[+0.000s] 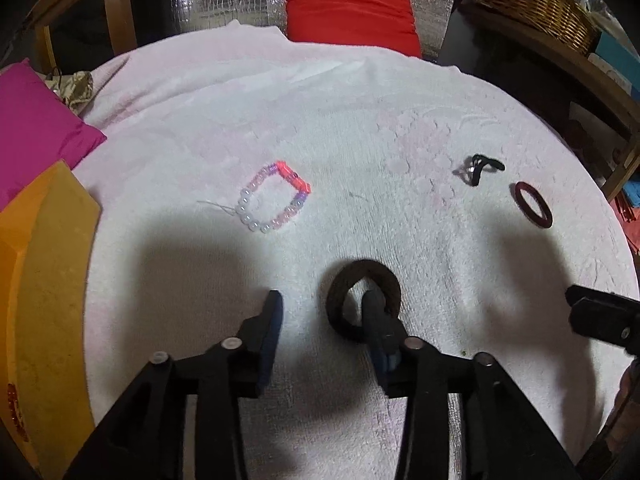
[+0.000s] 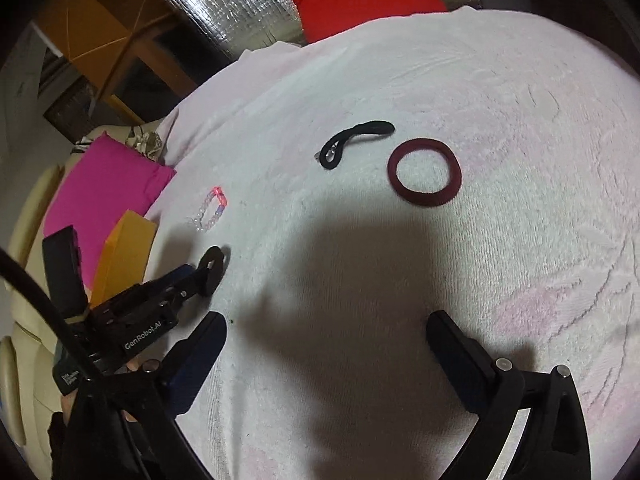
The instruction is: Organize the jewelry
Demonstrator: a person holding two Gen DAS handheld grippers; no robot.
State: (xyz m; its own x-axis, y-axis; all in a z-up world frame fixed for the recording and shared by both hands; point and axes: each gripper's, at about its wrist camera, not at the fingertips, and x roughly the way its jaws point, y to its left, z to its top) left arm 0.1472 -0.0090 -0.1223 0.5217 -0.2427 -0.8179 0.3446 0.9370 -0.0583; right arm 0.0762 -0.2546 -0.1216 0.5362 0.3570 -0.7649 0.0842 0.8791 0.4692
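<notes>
My left gripper is open; its right finger pokes through a dark brown hair band lying on the white towel. The same band shows in the right wrist view on the left gripper's tip. A pink, white and purple bead bracelet lies beyond it, also seen in the right wrist view. A maroon hair band and a black hair clip lie ahead of my open, empty right gripper; both also show in the left wrist view, maroon hair band, black hair clip.
An orange box stands at the towel's left edge, with a magenta cushion behind it. A red cushion lies at the far edge. A wicker basket sits on a shelf at the far right.
</notes>
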